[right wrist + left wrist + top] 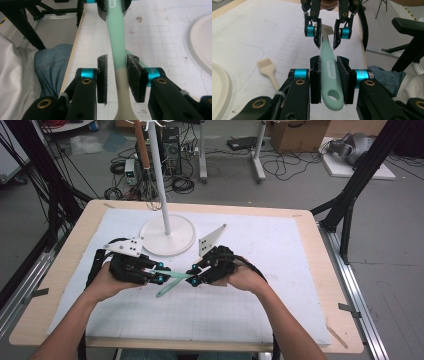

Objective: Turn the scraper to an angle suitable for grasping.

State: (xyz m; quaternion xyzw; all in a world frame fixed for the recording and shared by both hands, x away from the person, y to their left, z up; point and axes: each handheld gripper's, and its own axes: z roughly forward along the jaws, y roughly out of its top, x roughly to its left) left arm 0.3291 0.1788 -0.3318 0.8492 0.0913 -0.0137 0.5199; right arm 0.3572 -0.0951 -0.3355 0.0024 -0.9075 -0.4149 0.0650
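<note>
Two grippers meet over the middle of the white gridded mat [280, 285], one mint-green spatula [172, 277] spanning the gap between them.

Item 1, spatula: mint handle with a hanging hole at the end, pale beige neck and head. Held off the mat, handle end toward 9 o'clock, head end toward 3 o'clock in the high view.

Item 2, left gripper [156, 275]: jaws pressed together on the mint handle just above the hanging hole; in the left gripper view the pads [315, 82] touch both sides of the handle.

Item 3, right gripper [192, 276]: jaws spread, standing either side of the spatula where mint meets beige. In the right gripper view the far pad [134, 75] lies just beside the neck and the near pad stands apart from it; no pinch.

Item 4, white stand: round base [167, 235] at 12 o'clock from the grippers, near them, its pole [159, 170] rising upright.

Item 5, small beige brush [268, 70]: flat on the mat, at 9 o'clock of the left gripper in its own view, apart from it.

Item 6, wooden table [75, 245]: its rim borders the mat.
</note>
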